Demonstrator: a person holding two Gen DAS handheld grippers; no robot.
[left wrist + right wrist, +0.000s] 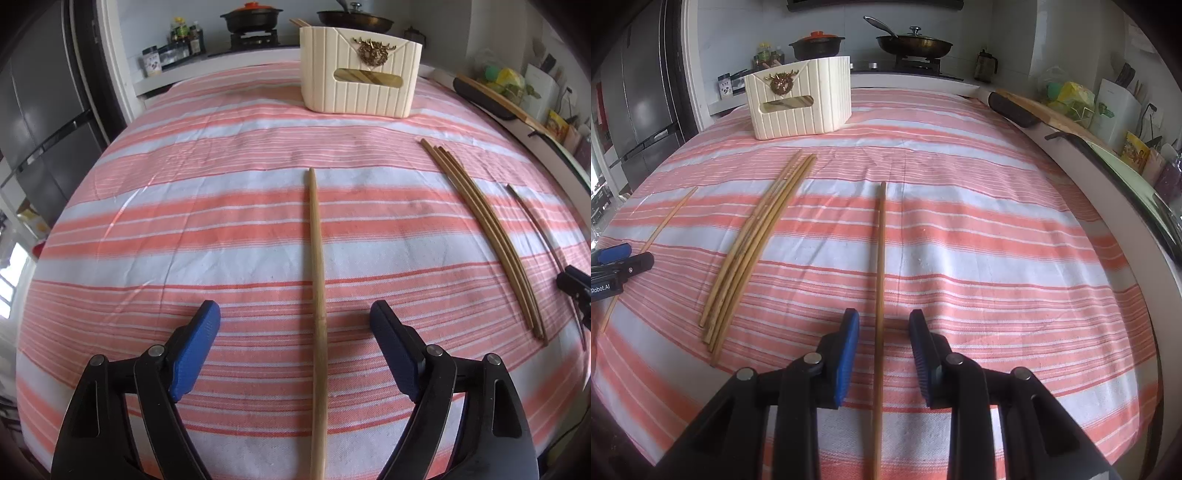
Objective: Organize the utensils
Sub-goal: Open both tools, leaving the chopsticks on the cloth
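Left claw [295, 314] stands apart astride one bamboo chopstick [317, 280], left of the bamboo chopstick bundle [491, 236]. Right claw [884, 321] stands apart astride another pale wooden chopstick [880, 280], right of that bundle.

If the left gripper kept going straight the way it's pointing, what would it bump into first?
Probably the striped cloth on the table, since the left gripper tilts downward. The single chopstick lies between its open jaws, untouched, so it would likely slide along that. The cream basket stands farther off.

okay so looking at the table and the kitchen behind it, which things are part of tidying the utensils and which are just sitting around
Job:
- single chopstick between left gripper jaws
- single chopstick between right gripper jaws
- chopstick bundle
- cream holder

Lying about:
- black pot
- frying pan
- spice jars
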